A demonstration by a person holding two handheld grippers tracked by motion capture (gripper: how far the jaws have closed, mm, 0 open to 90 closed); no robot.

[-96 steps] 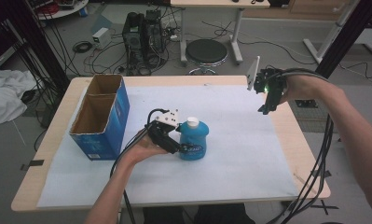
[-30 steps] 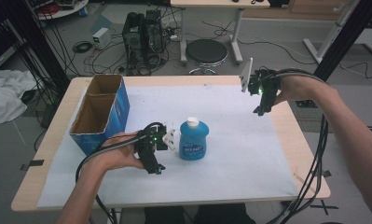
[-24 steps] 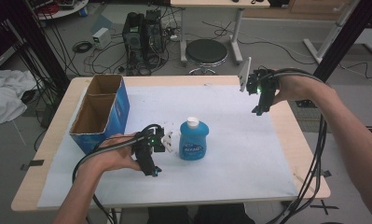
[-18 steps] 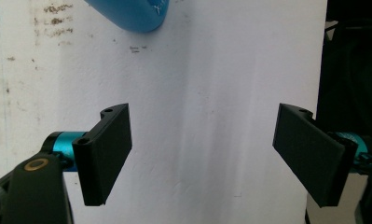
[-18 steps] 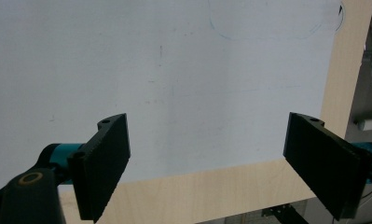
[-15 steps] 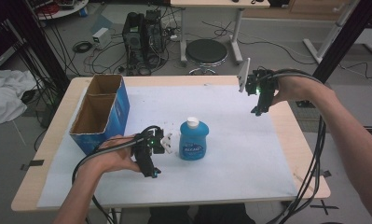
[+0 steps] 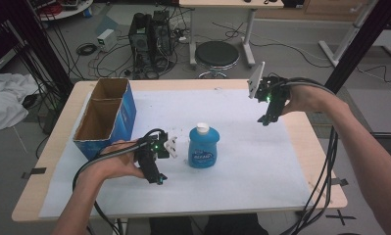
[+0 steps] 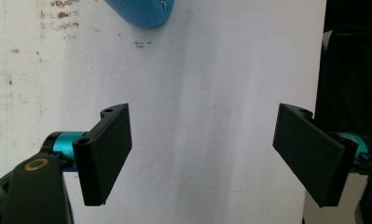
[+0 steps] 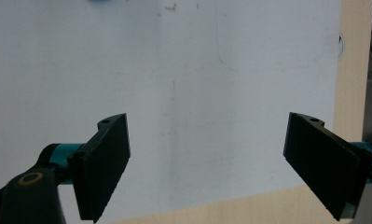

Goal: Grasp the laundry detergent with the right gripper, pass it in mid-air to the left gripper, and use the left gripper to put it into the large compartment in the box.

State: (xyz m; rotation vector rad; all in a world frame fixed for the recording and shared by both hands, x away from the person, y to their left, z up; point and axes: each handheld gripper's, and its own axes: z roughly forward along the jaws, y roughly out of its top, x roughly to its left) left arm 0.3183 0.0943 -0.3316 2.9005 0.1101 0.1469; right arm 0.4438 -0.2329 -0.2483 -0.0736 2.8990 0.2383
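Worktop (image 7: 301,196) first: pale wood, mostly covered by a smooth white sheet (image 7: 242,147) with a few scuffs. Cardboard box (image 7: 105,117) at far left, blue outside, plain brown inside, split into two compartments. Squat blue plastic bottle (image 7: 202,147) with a white cap stands upright mid-sheet. Left gripper (image 7: 155,172) sits just left of it, flat black fingers (image 8: 104,158) spread wide with nothing between them. Right gripper (image 7: 267,117) hangs over the far right, fingers (image 9: 102,165) spread too, holding nothing.
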